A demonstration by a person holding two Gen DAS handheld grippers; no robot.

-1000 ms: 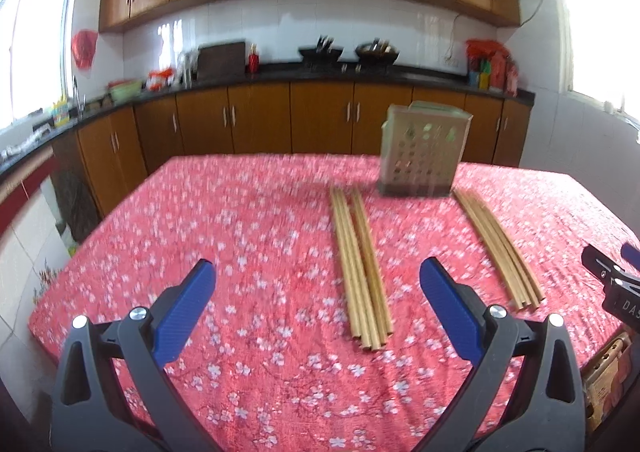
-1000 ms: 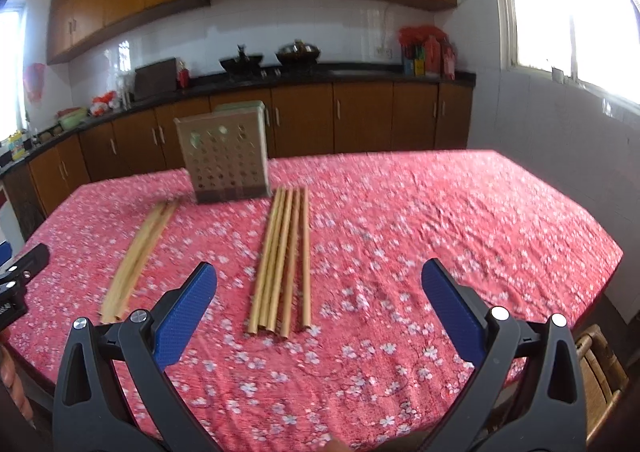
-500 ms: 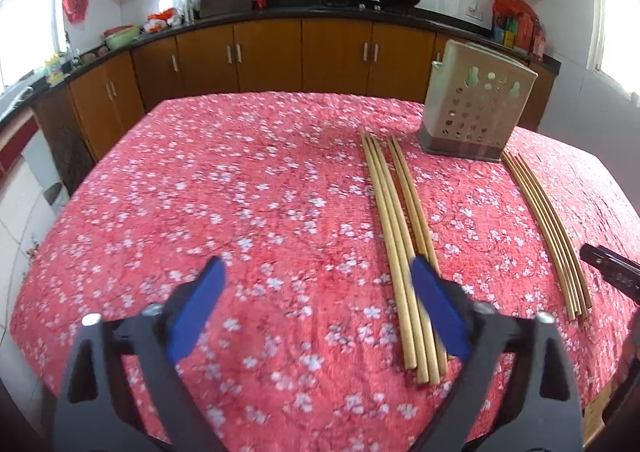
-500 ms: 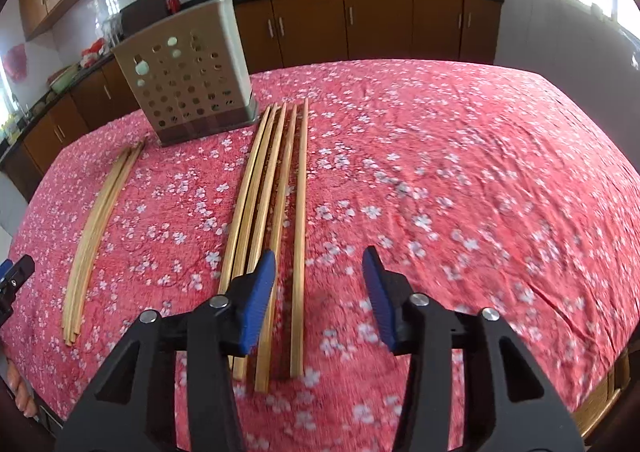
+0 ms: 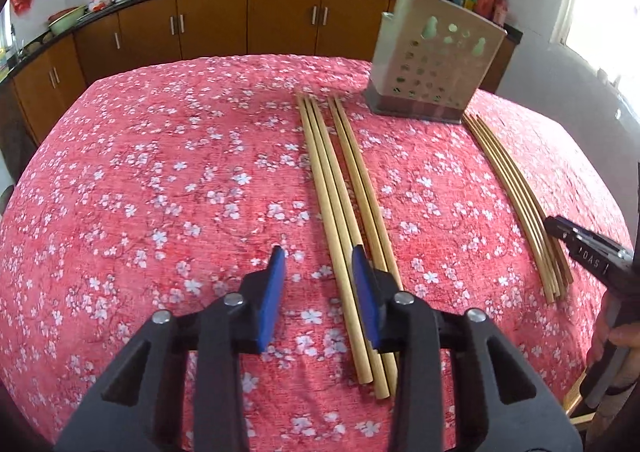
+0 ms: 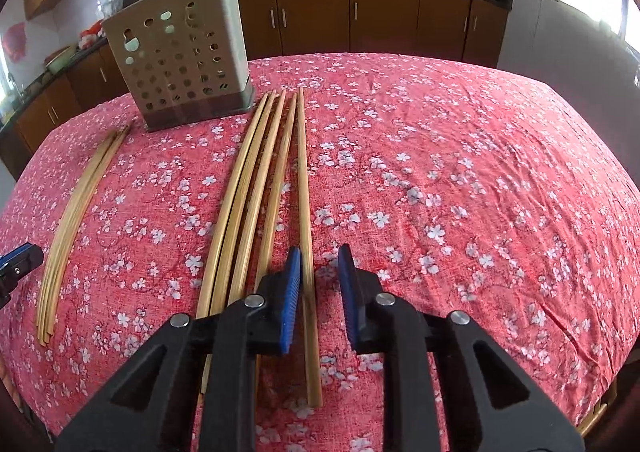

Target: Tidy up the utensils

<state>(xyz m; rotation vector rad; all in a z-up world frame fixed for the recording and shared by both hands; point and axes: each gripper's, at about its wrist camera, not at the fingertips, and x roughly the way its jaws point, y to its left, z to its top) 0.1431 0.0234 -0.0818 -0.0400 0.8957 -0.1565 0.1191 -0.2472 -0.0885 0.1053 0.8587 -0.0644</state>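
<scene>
Chopsticks lay in two bundles on the red floral tablecloth (image 5: pixel 160 180), both in front of the perforated utensil holder (image 5: pixel 434 72). The left gripper (image 5: pixel 318 264) was narrowing, pads not yet pressing, with the leftmost stick of the left bundle (image 5: pixel 332 188) between them. The right gripper (image 6: pixel 319 264) was also closing around the rightmost chopstick (image 6: pixel 305 188) of the right bundle (image 6: pixel 256 188), gripping nothing yet.

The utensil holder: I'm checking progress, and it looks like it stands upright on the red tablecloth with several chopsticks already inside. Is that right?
Not quite. The utensil holder does stand upright on the red tablecloth, but no chopsticks show in it. Both wrist views show the chopsticks lying flat on the cloth in two bundles beside it.
</scene>
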